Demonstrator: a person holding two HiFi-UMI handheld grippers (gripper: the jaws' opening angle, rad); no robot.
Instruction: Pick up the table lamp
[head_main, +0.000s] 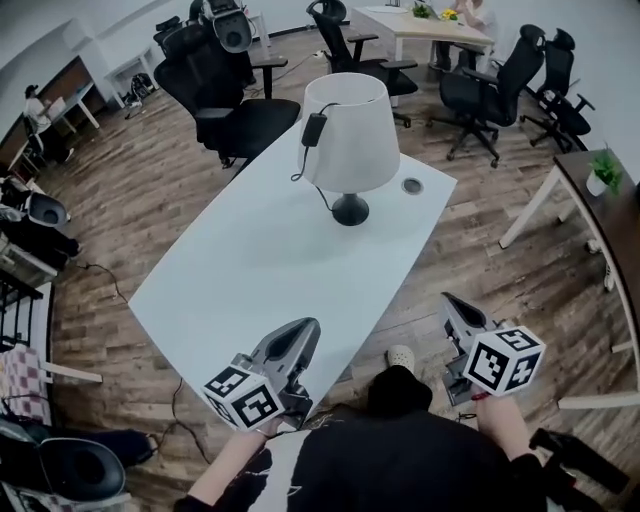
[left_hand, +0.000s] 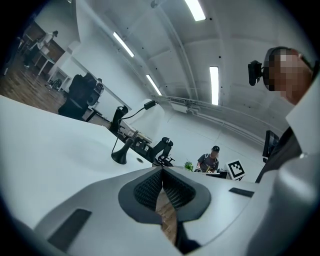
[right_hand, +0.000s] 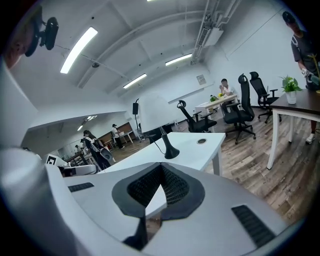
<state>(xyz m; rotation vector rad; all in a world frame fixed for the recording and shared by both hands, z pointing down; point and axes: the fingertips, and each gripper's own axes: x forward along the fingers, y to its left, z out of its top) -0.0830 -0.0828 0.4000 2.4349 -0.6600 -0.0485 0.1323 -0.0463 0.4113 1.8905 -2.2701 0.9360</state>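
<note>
The table lamp has a white shade (head_main: 350, 128) and a round black base (head_main: 350, 210), and stands upright at the far end of the white table (head_main: 240, 270). A black cord with a plug block (head_main: 314, 128) hangs down the shade. My left gripper (head_main: 307, 330) is over the table's near edge, shut and empty. Off the table's near right corner, my right gripper (head_main: 448, 301) is shut and empty too. Both point toward the lamp from well short of it. The left gripper view shows the lamp's base (left_hand: 119, 156) far beyond the gripper (left_hand: 162, 170). The right gripper view shows shade (right_hand: 155, 112) and base (right_hand: 171, 152) ahead of the gripper (right_hand: 161, 167).
A round cable grommet (head_main: 412, 185) sits in the table right of the lamp. Black office chairs (head_main: 225, 95) stand behind the table. A dark desk with a potted plant (head_main: 603, 170) is at the right. Cases and gear line the left wall (head_main: 30, 240).
</note>
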